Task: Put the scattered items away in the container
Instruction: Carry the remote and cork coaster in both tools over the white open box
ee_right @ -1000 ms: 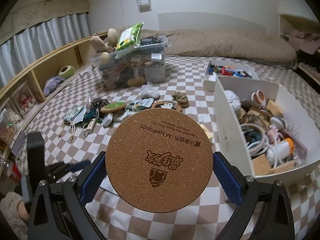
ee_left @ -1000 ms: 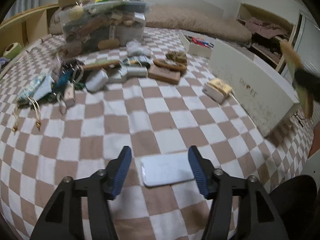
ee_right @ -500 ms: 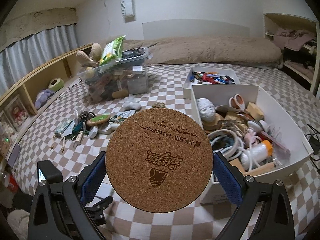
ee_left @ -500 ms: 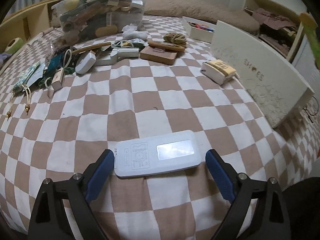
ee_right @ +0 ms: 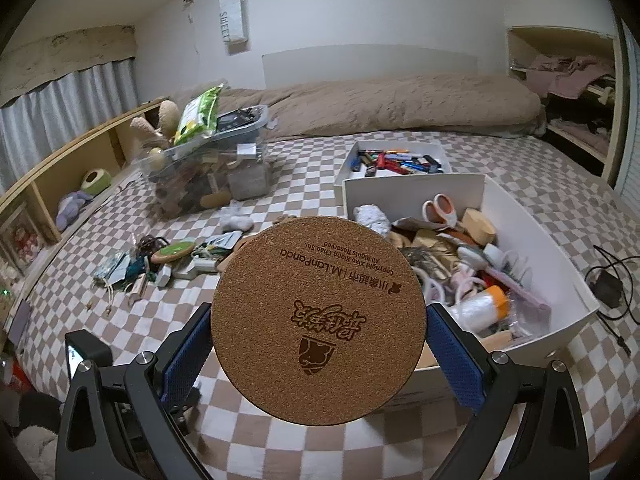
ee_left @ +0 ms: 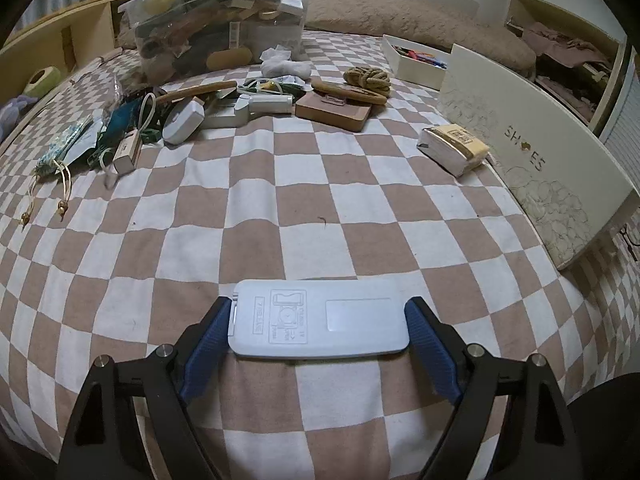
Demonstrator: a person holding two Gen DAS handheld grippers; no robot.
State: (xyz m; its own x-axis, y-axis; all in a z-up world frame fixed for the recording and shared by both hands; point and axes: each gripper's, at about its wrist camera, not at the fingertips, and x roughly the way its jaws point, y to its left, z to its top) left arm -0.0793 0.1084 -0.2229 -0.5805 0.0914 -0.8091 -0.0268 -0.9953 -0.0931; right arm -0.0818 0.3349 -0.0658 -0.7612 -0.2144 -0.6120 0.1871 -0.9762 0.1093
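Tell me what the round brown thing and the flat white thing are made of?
The round coaster looks like cork: speckled, grainy, matte brown, with a dark burnt-looking print. The flat white remote is probably plastic: smooth, slightly shiny, with moulded lines and a battery cover on its back.

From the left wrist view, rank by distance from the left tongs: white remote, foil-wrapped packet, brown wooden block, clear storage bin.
1. White remote, between the closing left tongs.
2. Foil-wrapped packet, right, beside the shoebox.
3. Brown wooden block, centre, farther back.
4. Clear storage bin, far back, left.
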